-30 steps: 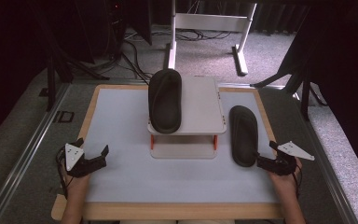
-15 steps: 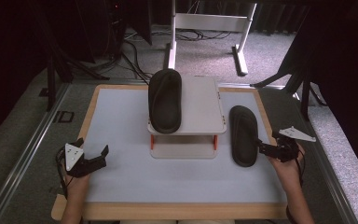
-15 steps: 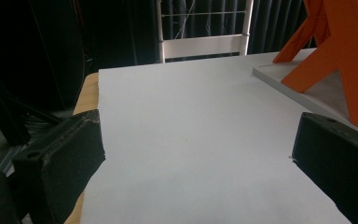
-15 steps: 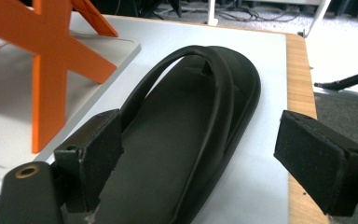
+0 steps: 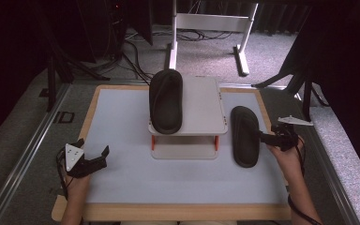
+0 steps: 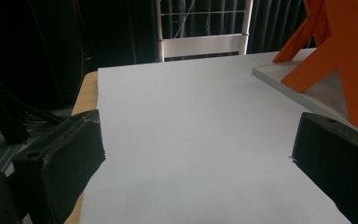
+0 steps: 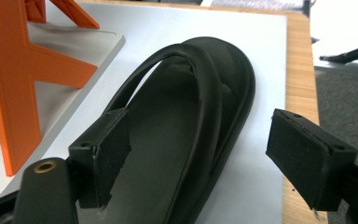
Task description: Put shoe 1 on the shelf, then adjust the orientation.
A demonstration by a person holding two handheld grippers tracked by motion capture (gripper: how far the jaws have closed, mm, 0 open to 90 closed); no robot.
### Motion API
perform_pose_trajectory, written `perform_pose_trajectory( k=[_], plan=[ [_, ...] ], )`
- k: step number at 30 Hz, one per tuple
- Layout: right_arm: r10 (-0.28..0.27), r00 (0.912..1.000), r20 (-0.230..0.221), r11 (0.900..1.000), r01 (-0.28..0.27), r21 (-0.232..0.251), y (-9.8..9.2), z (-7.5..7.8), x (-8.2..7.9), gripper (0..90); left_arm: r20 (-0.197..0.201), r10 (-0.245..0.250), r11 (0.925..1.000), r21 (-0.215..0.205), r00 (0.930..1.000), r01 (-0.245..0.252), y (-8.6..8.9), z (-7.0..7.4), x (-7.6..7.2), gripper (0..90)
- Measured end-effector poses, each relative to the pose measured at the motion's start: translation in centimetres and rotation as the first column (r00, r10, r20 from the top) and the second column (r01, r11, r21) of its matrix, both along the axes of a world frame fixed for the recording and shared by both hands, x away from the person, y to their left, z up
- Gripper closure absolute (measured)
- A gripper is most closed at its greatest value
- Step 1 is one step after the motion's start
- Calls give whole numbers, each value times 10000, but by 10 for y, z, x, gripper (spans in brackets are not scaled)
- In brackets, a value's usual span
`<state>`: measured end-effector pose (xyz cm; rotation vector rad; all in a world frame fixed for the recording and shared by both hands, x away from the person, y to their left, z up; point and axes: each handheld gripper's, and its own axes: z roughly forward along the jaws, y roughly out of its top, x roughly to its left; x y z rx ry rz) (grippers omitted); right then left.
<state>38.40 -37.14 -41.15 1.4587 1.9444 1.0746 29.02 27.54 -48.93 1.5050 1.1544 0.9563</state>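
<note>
Right gripper [image 5: 264,137] moved in from rack's right, jaws just narrowing, straddling loose sandal [image 7: 186,135] edge, not gripping; pickup imminent.

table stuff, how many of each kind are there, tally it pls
black sandals: 2, one on the rack top, one on the mat
white rack with orange legs: 1
handheld tools: 2, left tool, right tool
total: 5
</note>
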Motion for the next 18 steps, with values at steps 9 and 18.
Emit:
perform_pose_trajectory(
  k=[9, 18],
  plan=[
    [-38, 9963, -856, 9997, 16, -260, 6, 13, 25, 253, 85, 12, 10000, 29, 10000, -13, -1, 0, -1, 18],
    [-86, 9886, -1503, 9963, -44, -857, 12, 20, 45, 324, 94, -51, 10000, -2, 9999, 51, 0, 0, -1, 18]
  ],
)
